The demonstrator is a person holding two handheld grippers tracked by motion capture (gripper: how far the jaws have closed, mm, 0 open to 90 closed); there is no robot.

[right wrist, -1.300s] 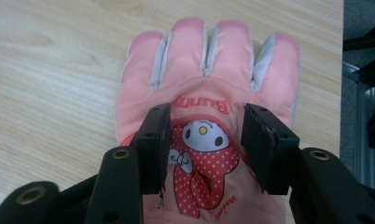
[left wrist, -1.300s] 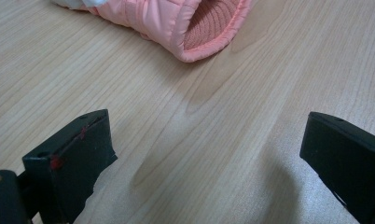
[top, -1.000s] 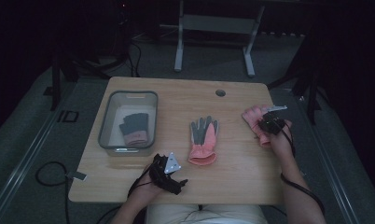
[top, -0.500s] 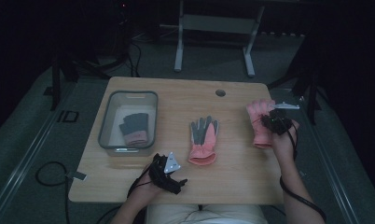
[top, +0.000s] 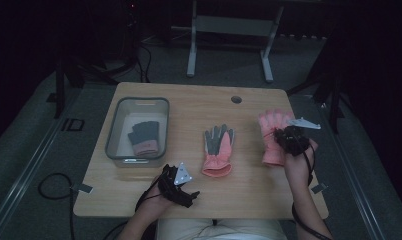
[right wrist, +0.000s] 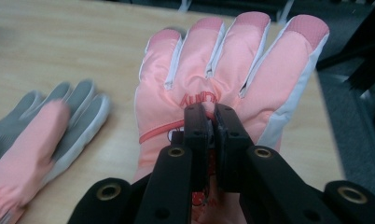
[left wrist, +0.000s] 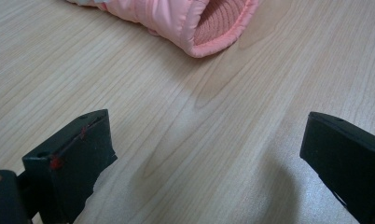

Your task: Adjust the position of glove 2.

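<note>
pink glove (right wrist: 223, 88): the right gripper (right wrist: 212, 122) covers its middle; the cuff is hidden behind the gripper's body.
grey-palmed glove (right wrist: 34, 140): blurred, cuff cut off at the lower left edge.
same glove (left wrist: 176, 18): fingers cut off by the top edge.
dark glove (top: 145, 137): lies in the bin (top: 114, 131), details too small and dim to tell.

Surface (top: 199, 107): bin (top: 112, 142) at left, one glove (top: 145, 137) inside it. Second glove (top: 218, 150) lies mid-surface, right of bin. Third glove (top: 274, 135) at right edge, in right tongs (top: 284, 136). Left tongs (top: 189, 195) rest at near edge, before bin and middle glove.
</note>
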